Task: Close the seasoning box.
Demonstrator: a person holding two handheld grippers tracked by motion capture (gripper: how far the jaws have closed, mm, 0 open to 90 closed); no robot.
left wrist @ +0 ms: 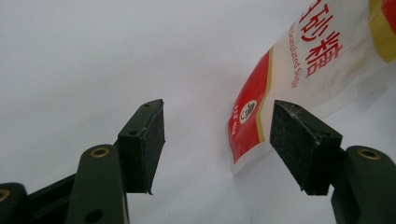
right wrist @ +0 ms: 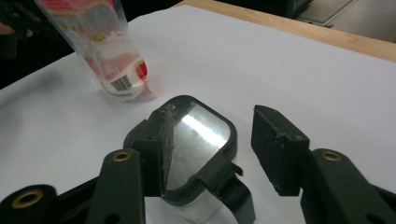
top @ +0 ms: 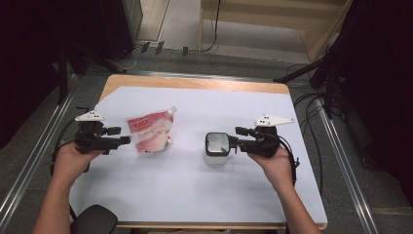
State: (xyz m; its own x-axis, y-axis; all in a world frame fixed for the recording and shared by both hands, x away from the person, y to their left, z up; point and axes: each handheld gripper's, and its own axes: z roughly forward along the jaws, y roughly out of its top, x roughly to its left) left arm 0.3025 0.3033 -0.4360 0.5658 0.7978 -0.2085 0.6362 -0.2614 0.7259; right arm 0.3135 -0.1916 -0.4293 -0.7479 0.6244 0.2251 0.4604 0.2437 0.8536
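- White sheet [top: 195, 190] covers one wooden table [top: 195, 83] at frame centre.
- One sugar pouch [top: 150, 132] stands centre-left; one lidded jar [top: 216, 147] sits centre.
- Left gripper [top: 127, 140] is wide, beside the pouch, empty.
- Right gripper [top: 236, 138] is parted at the jar's lid latch [right wrist: 229, 179], not pressing.
- Left gripper view reads the pouch's red print [left wrist: 322, 49]; right gripper view shows its barcode [right wrist: 122, 84].

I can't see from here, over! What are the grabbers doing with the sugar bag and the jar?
Left gripper open beside sugar bag. Right gripper open, fingers apart around jar's black lid, not gripping. Nothing between bag and jar.
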